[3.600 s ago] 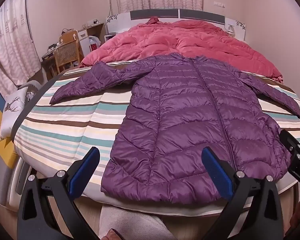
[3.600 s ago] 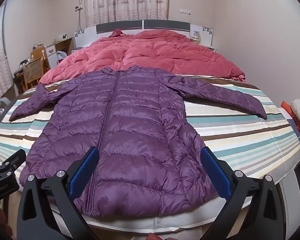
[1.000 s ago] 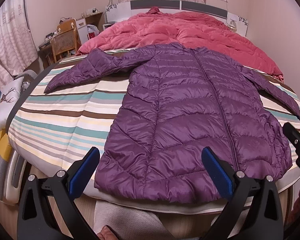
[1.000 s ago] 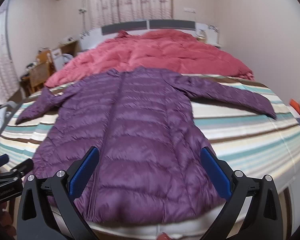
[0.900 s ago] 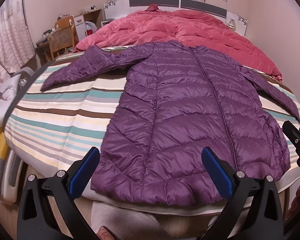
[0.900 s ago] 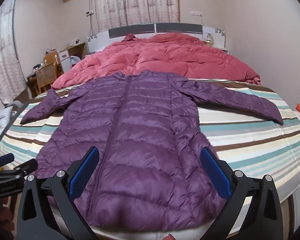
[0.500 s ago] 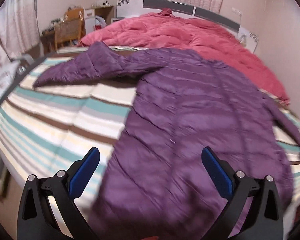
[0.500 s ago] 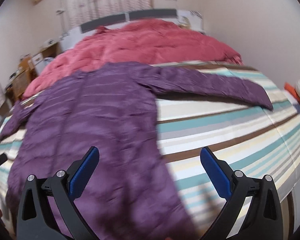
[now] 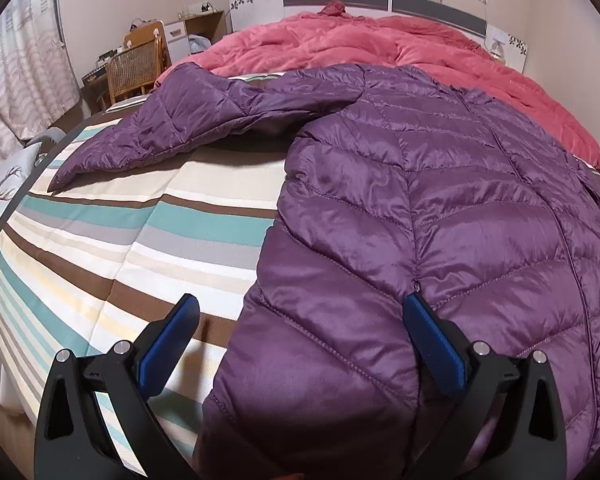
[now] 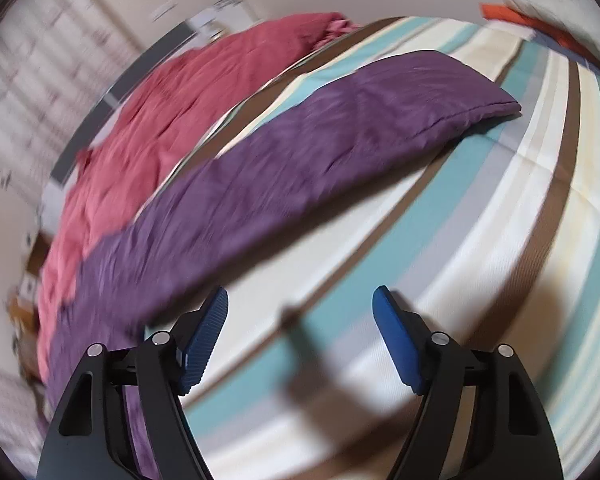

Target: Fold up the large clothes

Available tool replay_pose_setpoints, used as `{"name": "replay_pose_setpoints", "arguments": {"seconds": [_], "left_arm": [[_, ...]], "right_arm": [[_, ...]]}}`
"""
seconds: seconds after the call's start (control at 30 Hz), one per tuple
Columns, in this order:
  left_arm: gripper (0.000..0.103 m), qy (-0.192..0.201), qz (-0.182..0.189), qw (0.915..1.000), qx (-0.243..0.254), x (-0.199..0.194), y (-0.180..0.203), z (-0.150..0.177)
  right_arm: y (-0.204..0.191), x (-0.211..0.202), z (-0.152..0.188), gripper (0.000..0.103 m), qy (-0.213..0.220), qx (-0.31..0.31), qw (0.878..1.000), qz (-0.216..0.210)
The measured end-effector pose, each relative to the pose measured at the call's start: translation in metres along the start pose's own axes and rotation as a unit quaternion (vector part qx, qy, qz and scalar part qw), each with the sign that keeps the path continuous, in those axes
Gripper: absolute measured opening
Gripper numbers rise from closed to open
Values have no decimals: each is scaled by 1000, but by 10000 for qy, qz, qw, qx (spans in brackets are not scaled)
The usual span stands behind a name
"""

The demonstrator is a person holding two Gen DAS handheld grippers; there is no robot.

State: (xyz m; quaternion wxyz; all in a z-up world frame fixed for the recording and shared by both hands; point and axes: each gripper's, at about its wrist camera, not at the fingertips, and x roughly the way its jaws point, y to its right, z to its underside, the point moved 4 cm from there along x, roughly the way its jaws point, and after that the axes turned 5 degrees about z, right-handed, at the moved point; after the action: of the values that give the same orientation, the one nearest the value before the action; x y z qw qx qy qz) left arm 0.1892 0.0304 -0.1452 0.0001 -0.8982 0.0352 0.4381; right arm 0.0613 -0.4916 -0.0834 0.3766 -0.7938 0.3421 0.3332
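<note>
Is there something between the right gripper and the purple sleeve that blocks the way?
Nothing visible blocks it. The right gripper is open above bare striped bedding, and the jacket sleeve lies flat just beyond its fingers.

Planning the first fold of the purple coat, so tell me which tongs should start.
Probably the left. The left tongs are open and straddle the side edge of the purple coat, ready to pinch. The right tongs are open over the bare striped bedspread, with the sleeve further ahead.
</note>
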Motion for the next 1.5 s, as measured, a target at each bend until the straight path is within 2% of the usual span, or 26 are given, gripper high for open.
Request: {"name": "replay_pose_setpoints", "arguments": {"seconds": [0.13,0.33,0.4,0.43,0.5,0.53,0.6,0.7,0.77,0.8,0.93,1.0,1.1,1.17,1.2,1.27,1.4,1.5], "left_arm": [[101,56,22,10000,-70,-2,-3,8],[101,112,35,9999,-73,-5,-5,15],[101,126,-11,9999,-19,-6,-4,15],[101,128,-27,9999,-3,-6,-3,15],[101,129,-69,9999,27,-6,-2,15],[101,124,-78,9999,29,-6,-2,14],[101,77,-63,10000,-10,-6,-2,14],[101,-65,-17,9999,-106,-3,-4,13],[101,-129,-44,9999,-82,-3,-4,12],[101,-154,-78,9998,-26,-3,-3,11],[101,-118,-200,9995,209,-6,-1,5],[101,-49,-288,9993,227,-6,-3,3],[101,-40,-314,9994,118,-1,-9,6],[101,-23,-202,9998,-64,1,-13,9],[101,-3,-170,9998,-139,1,-14,10],[101,9,-121,9997,-193,3,-15,11],[101,-93,143,9988,-456,8,-22,11],[101,-18,157,9989,-445,7,-21,13]], "right_arm": [[13,16,-29,71,225,571,9981,1],[28,29,-59,64,498,1394,9889,-106],[37,32,-68,52,564,1631,9850,-61],[39,34,-71,49,587,1717,9834,-50],[47,37,-76,33,602,1847,9809,-60],[52,37,-78,29,608,1848,9809,-25],[49,44,-86,18,579,1745,9829,61],[41,40,-93,15,657,1351,9885,142],[26,28,-97,15,879,833,9921,333],[15,22,-98,12,988,560,9927,406],[-32,5,-98,12,1275,-476,9887,622],[-63,-5,-91,12,1455,-1127,9802,725],[-116,-18,-62,12,1719,-2120,9588,783],[-154,-27,-36,12,1862,-2776,9398,715],[-166,-29,-25,12,1906,-2978,9329,677],[-202,-33,7,12,2004,-3573,9106,549],[-248,-36,55,12,2042,-4228,8822,366],[-283,-35,104,12,2162,-4951,8411,262]]}}
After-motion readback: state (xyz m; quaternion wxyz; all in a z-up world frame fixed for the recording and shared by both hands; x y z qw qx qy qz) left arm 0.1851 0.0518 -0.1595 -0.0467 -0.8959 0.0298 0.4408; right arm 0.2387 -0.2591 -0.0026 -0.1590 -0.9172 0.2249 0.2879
